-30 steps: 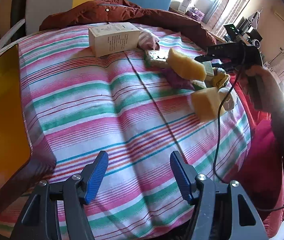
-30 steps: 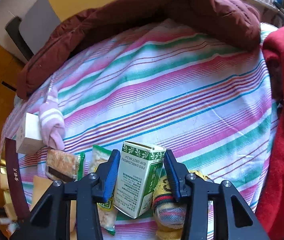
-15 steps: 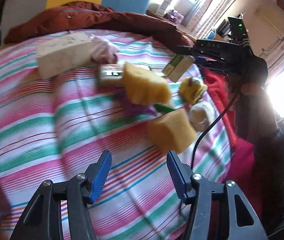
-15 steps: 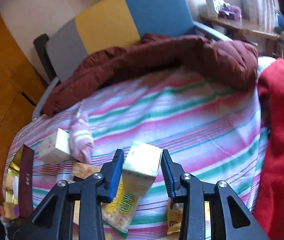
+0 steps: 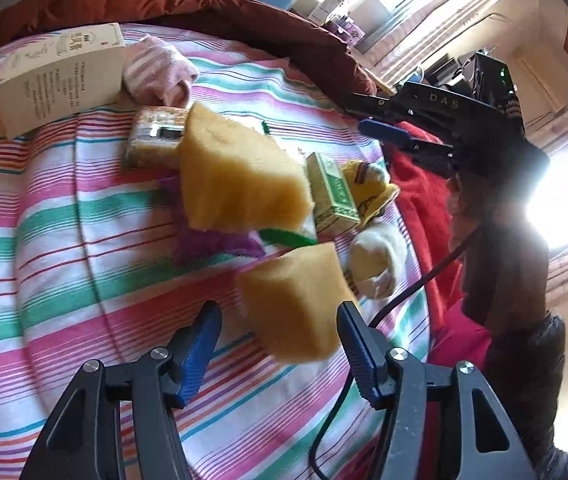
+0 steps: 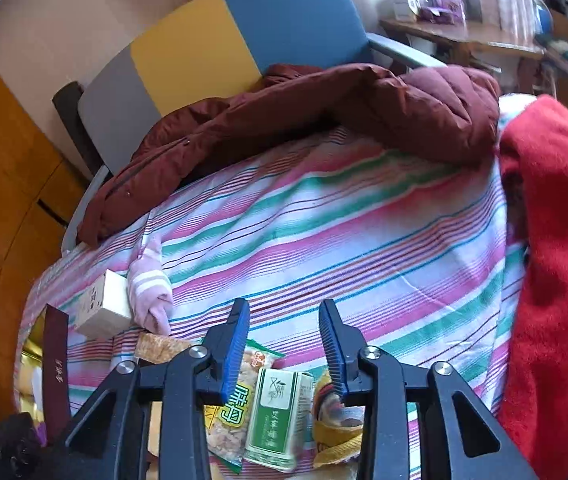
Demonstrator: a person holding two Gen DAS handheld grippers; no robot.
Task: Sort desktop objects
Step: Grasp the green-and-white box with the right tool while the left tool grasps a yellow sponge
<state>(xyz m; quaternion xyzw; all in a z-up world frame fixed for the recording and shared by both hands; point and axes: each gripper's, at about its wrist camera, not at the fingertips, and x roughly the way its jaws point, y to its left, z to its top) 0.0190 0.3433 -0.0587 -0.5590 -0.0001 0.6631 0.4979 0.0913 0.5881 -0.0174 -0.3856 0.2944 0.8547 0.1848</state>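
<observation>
Sponge (image 5: 294,300) sits at 12 o'clock between left gripper (image 5: 276,338) jaws, which just widened, not pinching; right gripper (image 6: 284,346) open, empty, farther.

Bare striped sheet (image 6: 364,240) ahead of the right tool (image 6: 284,344); maroon jacket (image 6: 324,112) behind, red blanket (image 6: 556,240) alongside.

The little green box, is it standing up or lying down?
Lying down. The green box rests flat on the striped cloth, beside the yellow sock; no gripper holds it.
</observation>
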